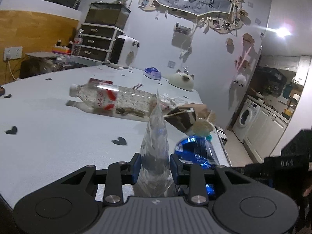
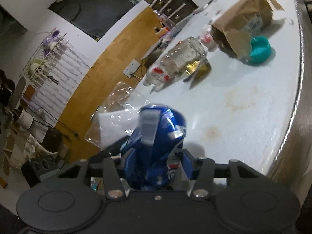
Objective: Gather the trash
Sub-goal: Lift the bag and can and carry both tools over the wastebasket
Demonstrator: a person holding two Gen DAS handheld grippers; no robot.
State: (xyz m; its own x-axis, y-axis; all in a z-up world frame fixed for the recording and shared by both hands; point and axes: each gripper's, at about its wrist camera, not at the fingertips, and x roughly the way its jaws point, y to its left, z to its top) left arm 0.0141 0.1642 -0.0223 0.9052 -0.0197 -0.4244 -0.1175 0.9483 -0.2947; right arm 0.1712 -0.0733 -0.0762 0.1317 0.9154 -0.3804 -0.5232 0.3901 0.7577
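Note:
My left gripper (image 1: 155,168) is shut on a clear plastic bag (image 1: 156,146) that stands up between its blue pads. My right gripper (image 2: 154,163) is shut on a crushed blue can (image 2: 156,134), which also shows in the left wrist view (image 1: 197,152) just right of the bag. The clear bag shows in the right wrist view (image 2: 119,120) left of the can. An empty clear bottle with a red label (image 1: 109,99) (image 2: 175,62) lies on the table. A torn brown paper bag (image 1: 187,117) (image 2: 243,25) and a teal cap (image 2: 260,49) lie beyond it.
The pale table (image 1: 48,146) has black heart stickers; its edge (image 2: 298,78) curves along the right. A cat-shaped teapot (image 1: 182,81), a tissue pack (image 1: 153,73), a white appliance (image 1: 124,51) and drawers (image 1: 97,41) stand at the back.

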